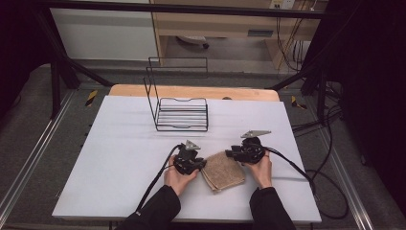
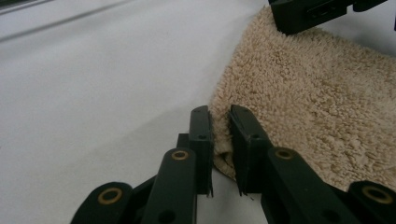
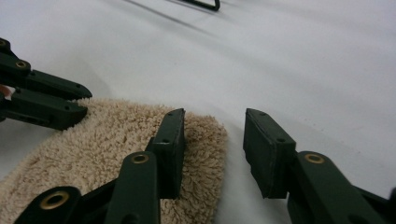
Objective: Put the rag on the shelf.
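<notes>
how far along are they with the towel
Early. Done: the beige towel lies folded on the white table. In hand: the left gripper pinches the towel's edge; the right gripper straddles the opposite edge, jaws not yet closed on it. Left: lifting it; the wire rack probably awaits it.

The right gripper (image 3: 212,149) stands with its jaws apart over the corner of a beige towel (image 3: 102,154): one jaw rests on the pile, the other on the white tabletop (image 3: 280,60) just beside the towel's edge. The left gripper (image 3: 84,100) meets the towel's far edge, its jaws nearly together.
</notes>
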The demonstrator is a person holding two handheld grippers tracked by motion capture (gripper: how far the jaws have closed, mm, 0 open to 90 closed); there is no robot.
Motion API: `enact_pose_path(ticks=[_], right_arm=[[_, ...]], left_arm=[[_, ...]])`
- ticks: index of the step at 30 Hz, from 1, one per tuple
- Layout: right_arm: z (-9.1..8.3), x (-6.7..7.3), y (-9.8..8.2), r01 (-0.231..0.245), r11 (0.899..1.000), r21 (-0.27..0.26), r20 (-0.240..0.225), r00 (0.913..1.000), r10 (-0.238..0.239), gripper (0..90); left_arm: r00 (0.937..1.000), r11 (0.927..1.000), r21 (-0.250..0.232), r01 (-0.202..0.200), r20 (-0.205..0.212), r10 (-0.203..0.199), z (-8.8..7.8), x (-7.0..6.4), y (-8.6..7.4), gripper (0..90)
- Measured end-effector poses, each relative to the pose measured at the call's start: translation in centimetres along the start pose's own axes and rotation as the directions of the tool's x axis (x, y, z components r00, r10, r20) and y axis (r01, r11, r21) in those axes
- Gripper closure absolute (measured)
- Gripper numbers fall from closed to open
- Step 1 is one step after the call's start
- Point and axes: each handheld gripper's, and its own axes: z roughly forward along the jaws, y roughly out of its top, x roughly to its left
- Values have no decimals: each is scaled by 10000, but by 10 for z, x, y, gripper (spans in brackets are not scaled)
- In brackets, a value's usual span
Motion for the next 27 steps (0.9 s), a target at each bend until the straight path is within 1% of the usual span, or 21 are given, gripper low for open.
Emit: enact_pose_path(ticks=[2,4,7,9,10,11,13,14,19,21,23,27], right_arm=[[2,-1,0,29,9999,158,-45,10000,-28,633],[4,-1,-1,-93,9995,318,-169,9998,98,667],[5,-2,0,-225,9987,457,-326,9992,240,692],[5,-2,2,-377,9974,616,-426,9983,403,730],[5,-2,3,-419,9966,712,-438,9980,451,754],[6,-1,4,-435,9960,778,-484,9977,474,778],[5,0,5,-490,9950,867,-490,9974,534,814],[5,0,5,-448,9952,870,-473,9977,491,823],[0,2,5,-540,9957,754,-418,9975,573,837],[-4,3,5,-543,9968,592,-411,9975,568,839],[-8,5,5,-492,9981,367,-414,9979,507,840],[-21,10,4,-514,9987,-55,-519,9973,511,841]], left_arm=[[9999,10000,32,52,111,-52,0,1,0,787],[9999,10000,36,44,121,-45,0,1,0,789],[9998,10000,50,83,177,-84,0,2,1,795],[9993,9998,63,193,317,-195,0,4,1,811],[9987,9994,46,340,379,-342,0,4,1,817],[9982,9991,78,405,445,-409,0,5,1,823],[9974,9988,91,477,533,-482,0,7,2,834],[9974,9989,73,470,535,-473,0,7,2,840],[9977,9990,-51,440,518,-437,-1,5,1,853],[9982,9994,-115,328,513,-322,-3,4,2,855],[9982,9992,-237,315,519,-302,-5,3,2,856],[9975,9984,-498,283,664,-250,-12,0,3,856]])
